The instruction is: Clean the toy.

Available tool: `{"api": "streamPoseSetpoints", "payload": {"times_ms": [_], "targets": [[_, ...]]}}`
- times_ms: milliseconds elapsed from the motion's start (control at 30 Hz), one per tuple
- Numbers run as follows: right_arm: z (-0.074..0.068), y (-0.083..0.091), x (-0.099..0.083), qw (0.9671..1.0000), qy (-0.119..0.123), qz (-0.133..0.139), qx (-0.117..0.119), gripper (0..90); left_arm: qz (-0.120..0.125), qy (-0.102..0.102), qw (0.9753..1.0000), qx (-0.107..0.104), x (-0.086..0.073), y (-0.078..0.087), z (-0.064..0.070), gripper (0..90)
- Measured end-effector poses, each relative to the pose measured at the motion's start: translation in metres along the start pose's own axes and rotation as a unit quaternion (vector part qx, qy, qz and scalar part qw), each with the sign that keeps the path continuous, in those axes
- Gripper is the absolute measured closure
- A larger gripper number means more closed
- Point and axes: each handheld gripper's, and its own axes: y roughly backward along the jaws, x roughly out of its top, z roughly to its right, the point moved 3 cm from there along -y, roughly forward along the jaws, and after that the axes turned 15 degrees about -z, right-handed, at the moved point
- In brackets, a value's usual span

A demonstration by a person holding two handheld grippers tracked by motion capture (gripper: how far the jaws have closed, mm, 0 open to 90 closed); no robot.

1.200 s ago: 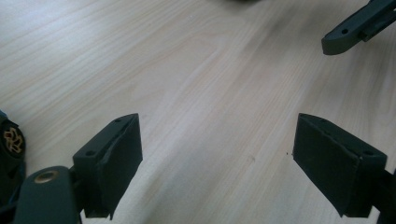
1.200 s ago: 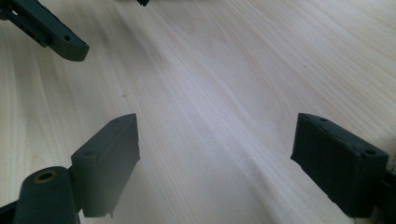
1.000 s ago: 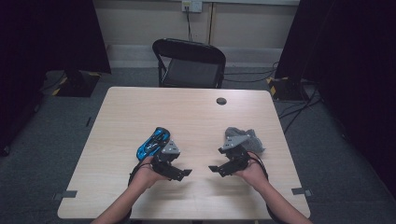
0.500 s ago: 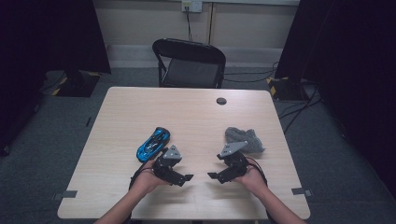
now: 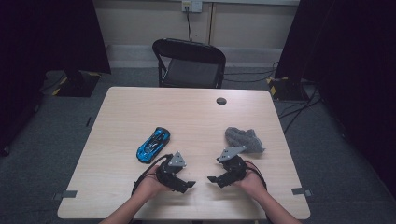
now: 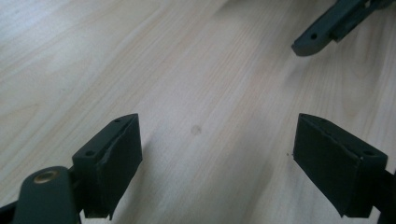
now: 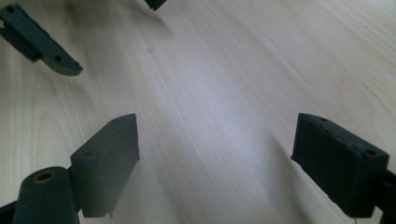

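My hands hide both gripper bodies; left gripper (image 5: 191,185) and right gripper (image 5: 211,179) gape empty near the table's (image 5: 196,116) front edge, toy car (image 5: 153,144) behind the left.

The right gripper (image 7: 217,163) holds its jaws wide apart over the bare wooden table (image 7: 243,70); the left gripper (image 7: 100,28) shows its jaw tips at far left.
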Motion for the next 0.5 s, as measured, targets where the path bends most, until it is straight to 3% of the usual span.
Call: {"api": "streamPoseSetpoints", "payload": {"times_ms": [500], "targets": [[-0.0013, -0.0087, -0.0067, 0.9999, 0.011, -0.004, -0.009, 13.3, -0.005, -0.02, 0.9997, 0.009, -0.0025, -0.0076, 0.002, 15.0]]}}
